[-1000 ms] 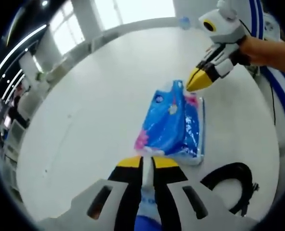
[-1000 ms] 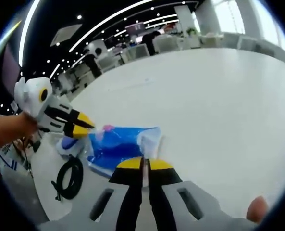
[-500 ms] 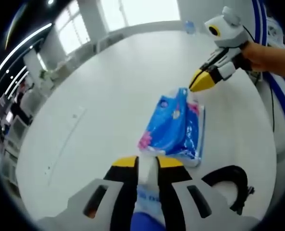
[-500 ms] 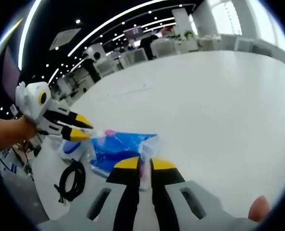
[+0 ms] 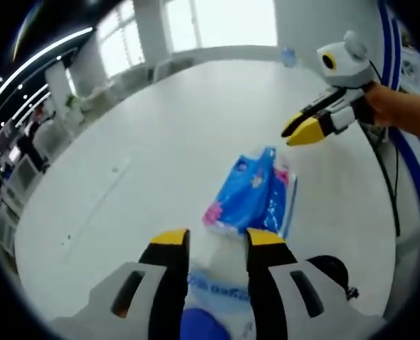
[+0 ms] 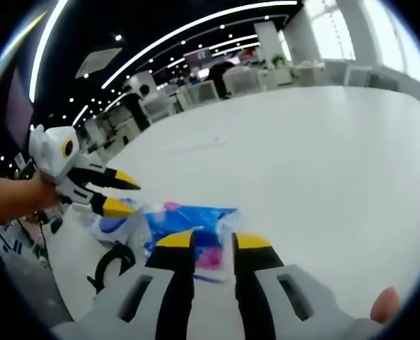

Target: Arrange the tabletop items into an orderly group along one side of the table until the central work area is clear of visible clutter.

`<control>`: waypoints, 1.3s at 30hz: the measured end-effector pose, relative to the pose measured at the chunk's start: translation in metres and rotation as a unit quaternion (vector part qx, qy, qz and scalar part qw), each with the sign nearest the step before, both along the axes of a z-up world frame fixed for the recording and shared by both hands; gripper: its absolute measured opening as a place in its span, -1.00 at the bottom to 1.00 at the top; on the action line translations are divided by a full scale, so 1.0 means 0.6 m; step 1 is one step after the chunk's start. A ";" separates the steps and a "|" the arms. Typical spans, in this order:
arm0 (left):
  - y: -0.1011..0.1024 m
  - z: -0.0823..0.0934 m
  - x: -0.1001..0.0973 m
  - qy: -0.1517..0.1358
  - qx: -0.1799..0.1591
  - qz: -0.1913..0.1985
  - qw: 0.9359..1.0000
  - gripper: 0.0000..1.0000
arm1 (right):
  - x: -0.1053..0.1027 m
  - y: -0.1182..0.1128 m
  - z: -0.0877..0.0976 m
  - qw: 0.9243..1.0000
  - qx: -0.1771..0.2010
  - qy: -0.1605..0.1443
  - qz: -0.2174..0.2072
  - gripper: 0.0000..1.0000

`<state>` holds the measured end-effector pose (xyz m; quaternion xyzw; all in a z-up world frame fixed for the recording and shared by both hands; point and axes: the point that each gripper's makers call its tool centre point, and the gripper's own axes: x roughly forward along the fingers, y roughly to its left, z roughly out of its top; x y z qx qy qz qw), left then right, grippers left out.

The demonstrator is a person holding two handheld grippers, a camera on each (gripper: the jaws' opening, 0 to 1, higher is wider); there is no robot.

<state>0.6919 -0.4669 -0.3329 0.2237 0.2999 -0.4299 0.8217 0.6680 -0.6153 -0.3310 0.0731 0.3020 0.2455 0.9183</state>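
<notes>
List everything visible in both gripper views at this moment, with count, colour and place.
Table: one, white, round-edged, under everything.
Tissue pack: one, blue with pink and white, lying flat near the table edge, ahead of both grippers.
Plastic package: one, white with blue print, between and below the left gripper's fingers.
Cable: one, black, coiled, at the table edge beside the tissue pack.
Bottle: one, bluish, far side of the table; too small to tell more.
Chairs: several, pale, in the background.
Left gripper: fingers yellow-tipped, open.
Right gripper: fingers yellow-tipped, open, above the tissue pack.
Hand: one, holding the right gripper.
</notes>
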 end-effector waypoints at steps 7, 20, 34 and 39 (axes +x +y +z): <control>-0.003 0.018 -0.029 0.027 -0.048 -0.005 0.998 -0.11 | -0.014 0.020 0.020 0.999 0.007 -0.022 0.035 -0.36; 0.012 0.035 -0.098 0.059 -0.088 -0.042 0.993 0.39 | -0.048 0.044 0.042 0.996 0.014 -0.045 0.075 0.19; 0.026 0.050 -0.190 0.101 -0.138 -0.048 0.984 0.95 | -0.107 0.083 0.050 0.993 0.030 -0.043 0.101 0.89; 0.039 0.047 -0.238 0.117 -0.153 -0.045 0.980 0.97 | -0.136 0.106 0.052 0.992 0.027 -0.038 0.113 0.99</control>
